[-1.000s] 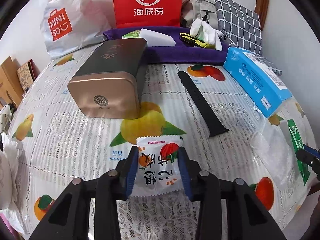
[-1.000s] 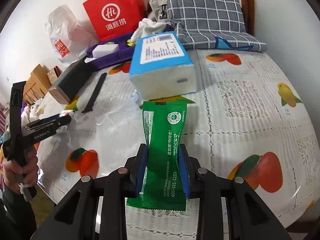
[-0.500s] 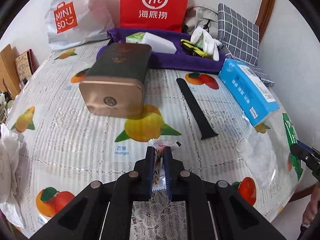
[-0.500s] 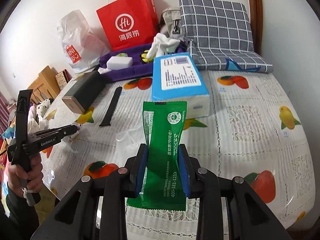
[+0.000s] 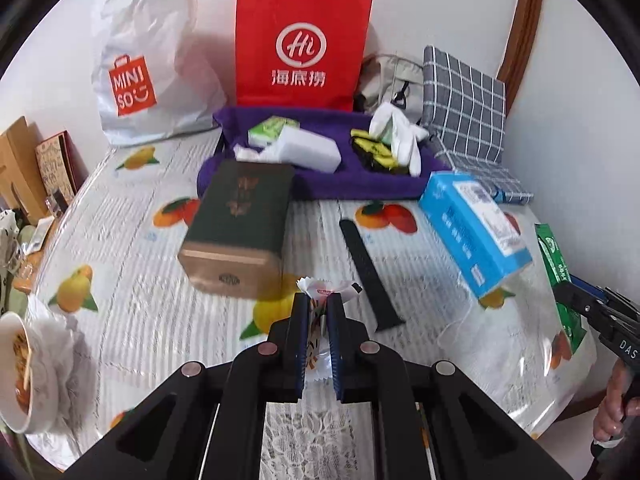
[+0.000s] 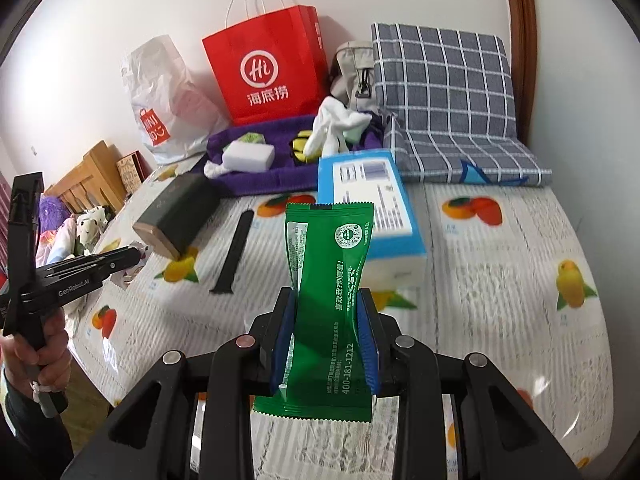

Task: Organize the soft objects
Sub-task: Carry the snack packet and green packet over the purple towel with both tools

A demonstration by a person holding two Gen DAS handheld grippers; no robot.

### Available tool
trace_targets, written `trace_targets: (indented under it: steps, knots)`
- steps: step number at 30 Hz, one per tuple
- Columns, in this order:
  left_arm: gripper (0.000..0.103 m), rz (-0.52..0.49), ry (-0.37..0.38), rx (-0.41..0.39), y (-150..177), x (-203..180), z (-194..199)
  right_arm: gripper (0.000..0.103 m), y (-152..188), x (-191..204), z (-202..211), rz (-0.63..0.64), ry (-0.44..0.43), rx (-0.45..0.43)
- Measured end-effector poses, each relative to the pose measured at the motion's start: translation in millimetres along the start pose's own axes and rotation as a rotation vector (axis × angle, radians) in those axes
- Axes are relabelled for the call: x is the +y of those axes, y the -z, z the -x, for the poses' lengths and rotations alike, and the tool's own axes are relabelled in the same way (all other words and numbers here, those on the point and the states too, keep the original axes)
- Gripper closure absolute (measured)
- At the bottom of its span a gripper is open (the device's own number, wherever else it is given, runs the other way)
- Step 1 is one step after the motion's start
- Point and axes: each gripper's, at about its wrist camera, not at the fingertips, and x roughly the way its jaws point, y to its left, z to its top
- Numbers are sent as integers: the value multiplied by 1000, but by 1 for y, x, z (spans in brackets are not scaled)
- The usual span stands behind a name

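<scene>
Showing: two hand-held grippers, each pinching a soft packet above a table (image 6: 500, 280) covered with a fruit-printed, lace-patterned cloth.
Left gripper (image 5: 318, 316): black, with blue pads pressed close together on a small white crinkled snack packet with red and orange print (image 5: 317, 322); the packet's top edge sticks out above the fingertips (image 5: 300, 308).
Right gripper (image 6: 326, 320): black, with blue pads squeezing a green foil packet with white lettering (image 6: 330, 284) at its waist; the packet stands upright, its lower edge hanging below the pads.
Cross view: the green packet and right gripper appear at the right edge of the left wrist view; the left gripper, gripped by a hand (image 6: 44, 344), appears at the left edge of the right wrist view.
Purple fabric tray (image 5: 320, 184): at the far side of the table, holding a white foam block (image 5: 310, 150), white gloves (image 5: 400, 136) and a yellow-and-black item (image 5: 370, 152).
Table centre: a dark green tin with a bronze end (image 5: 240, 232), a black strap (image 5: 370, 276) and a blue tissue pack (image 5: 476, 232), lying apart from one another.
Background: a red paper bag with a white logo (image 5: 302, 48) and a white plastic shopping bag (image 5: 148, 60) against the wall; a grey checked cushion (image 6: 444, 80) at the right.
</scene>
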Motion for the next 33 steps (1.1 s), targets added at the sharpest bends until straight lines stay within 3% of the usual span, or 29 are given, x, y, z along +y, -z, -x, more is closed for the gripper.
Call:
trace_targets:
  steps: [17,33]
  knots:
    - [93,52,2,-57,-69,6,-8,72,-84,25,-15,50,-21,-69]
    - [93,165,-20,-47,-138,45,-56,72,-169,30,-74,13,-116,-67]
